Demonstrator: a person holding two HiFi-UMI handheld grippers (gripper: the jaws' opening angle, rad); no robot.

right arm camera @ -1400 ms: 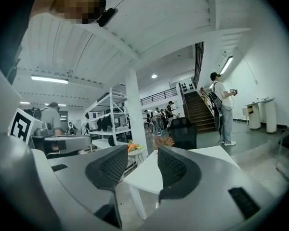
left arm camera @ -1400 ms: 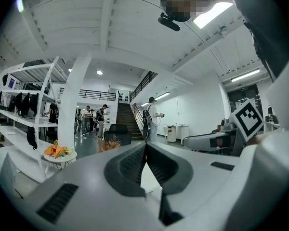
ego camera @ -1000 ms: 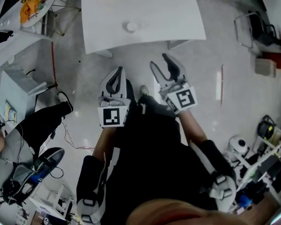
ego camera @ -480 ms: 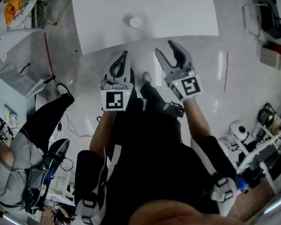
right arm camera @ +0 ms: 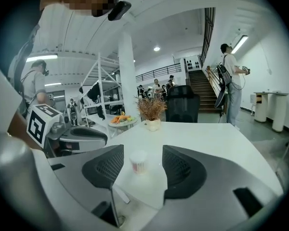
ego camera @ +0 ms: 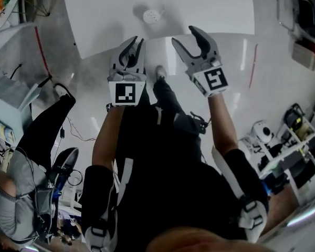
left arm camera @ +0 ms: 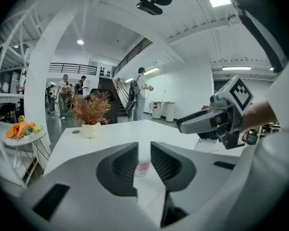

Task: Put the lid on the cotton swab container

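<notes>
Reaching out from a standing person's two hands, a pair of tongs is being held just short of a white table. In the head view, the left gripper is being shown on the left and the right gripper on the right, both aimed at the table's near edge.

The left gripper's jaws are being held only slightly apart, a narrow slot having just been opened between them. Nothing is being gripped. The right gripper's jaws are being held wide apart and have just been opening further, and they too are empty.

The cotton swab container is being shown as a small, round, pale tub, upright and alone near the middle of the table, well beyond both grippers. In each gripper view it is being framed through the gap between the jaws. Farther back on the table, a potted dried plant is being shown. A separate lid is not being made out in any view, and whether one already sits on the tub cannot be told.

The tub is being judged light, thin-walled and easily tipped or slid on the smooth tabletop. A gentle hold low around its body is being advised, while the lid, likely thin and slippery, would best be pinched by its rim.
</notes>
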